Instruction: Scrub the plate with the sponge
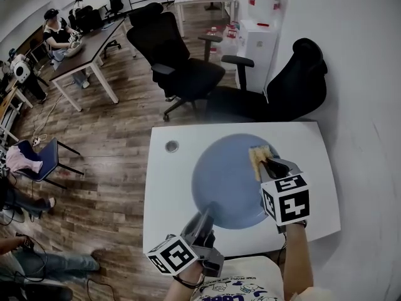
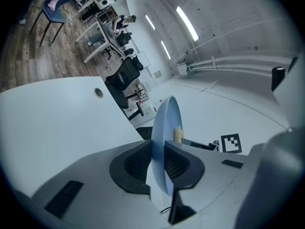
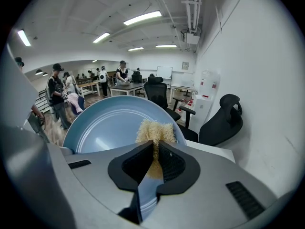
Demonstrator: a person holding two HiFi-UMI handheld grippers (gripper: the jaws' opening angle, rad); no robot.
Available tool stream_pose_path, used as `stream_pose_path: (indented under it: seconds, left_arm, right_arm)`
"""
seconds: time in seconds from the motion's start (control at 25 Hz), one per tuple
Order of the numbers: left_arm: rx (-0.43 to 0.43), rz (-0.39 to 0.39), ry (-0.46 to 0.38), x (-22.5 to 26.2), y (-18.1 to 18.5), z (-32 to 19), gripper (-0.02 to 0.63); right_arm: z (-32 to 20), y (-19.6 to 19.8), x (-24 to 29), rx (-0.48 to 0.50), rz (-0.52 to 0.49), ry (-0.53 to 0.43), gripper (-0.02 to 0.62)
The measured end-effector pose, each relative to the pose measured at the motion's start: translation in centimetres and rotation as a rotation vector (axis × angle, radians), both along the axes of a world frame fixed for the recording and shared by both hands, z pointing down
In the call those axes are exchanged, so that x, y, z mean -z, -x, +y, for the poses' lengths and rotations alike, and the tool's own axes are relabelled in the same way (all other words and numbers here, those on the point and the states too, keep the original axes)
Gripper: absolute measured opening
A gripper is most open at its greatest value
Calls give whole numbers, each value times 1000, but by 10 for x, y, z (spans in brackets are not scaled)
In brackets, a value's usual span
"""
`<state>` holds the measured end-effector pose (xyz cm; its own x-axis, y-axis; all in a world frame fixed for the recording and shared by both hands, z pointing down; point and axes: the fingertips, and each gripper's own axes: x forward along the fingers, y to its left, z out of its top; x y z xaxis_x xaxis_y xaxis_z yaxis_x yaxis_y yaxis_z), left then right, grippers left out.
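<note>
Meanwhile, at a white surface (image 1: 166, 193) in an open office, a person works on a round blue plate (image 1: 225, 180) with a gripper in each hand. The left gripper (image 2: 159, 163) has its jaws clenched on the plate's near rim, the thin edge pinched between the dark pads. The right gripper (image 3: 155, 159) has its jaws grasping a pale yellow sponge (image 3: 155, 130), whose frayed end sticks out past the jaw tips. From the head view the sponge sits against the plate's face at its far right side, close to the rim. The plate covers the middle of the surface; whether it lies flat or is tipped up cannot be told. A small round grommet (image 1: 171, 146) sits in the surface just left of the plate. Beyond the far edge stand two black office chairs (image 1: 182, 61), and people are busy at desks (image 1: 88, 52) further back on the wooden floor (image 1: 106, 168).
</note>
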<state>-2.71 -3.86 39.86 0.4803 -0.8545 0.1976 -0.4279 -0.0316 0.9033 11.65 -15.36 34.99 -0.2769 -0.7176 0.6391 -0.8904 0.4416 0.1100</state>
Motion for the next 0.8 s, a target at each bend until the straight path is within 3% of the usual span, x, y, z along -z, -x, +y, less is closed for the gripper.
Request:
stream_pose_path:
  seconds: [0.8]
  left_arm:
    - [-52, 8, 0, -1, -17, 7, 58]
  right_arm:
    - [-2, 35, 10, 70, -2, -36, 44]
